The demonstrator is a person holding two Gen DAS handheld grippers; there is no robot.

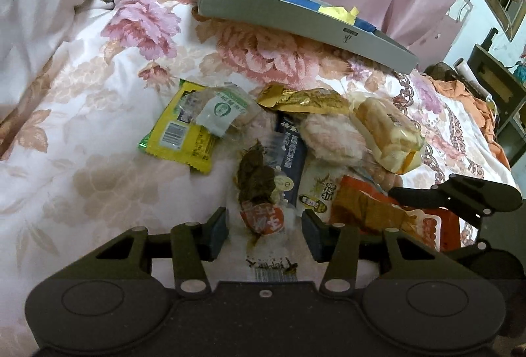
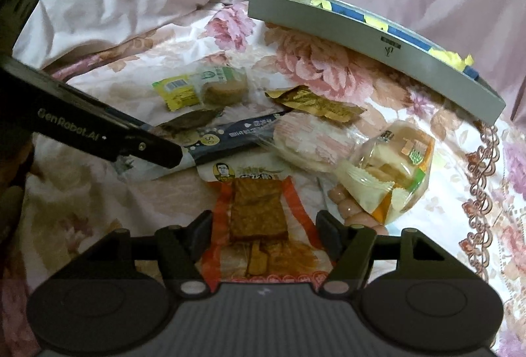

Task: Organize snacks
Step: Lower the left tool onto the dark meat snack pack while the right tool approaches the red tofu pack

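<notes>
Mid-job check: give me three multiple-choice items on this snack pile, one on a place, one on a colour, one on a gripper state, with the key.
1. Where is the grey box relative to the snacks?
A. Beyond them on the floral quilt
B. Under them
C. In a gripper

2. The packet with the barcode is:
A. Red
B. Yellow
C. Blue

3. The right gripper:
A. Shut on bread
B. Out of view
C. Open over the orange tofu packet

Key: A, box lies past the pile; B, yellow wrapper; C, jaws spread astride it.
</notes>
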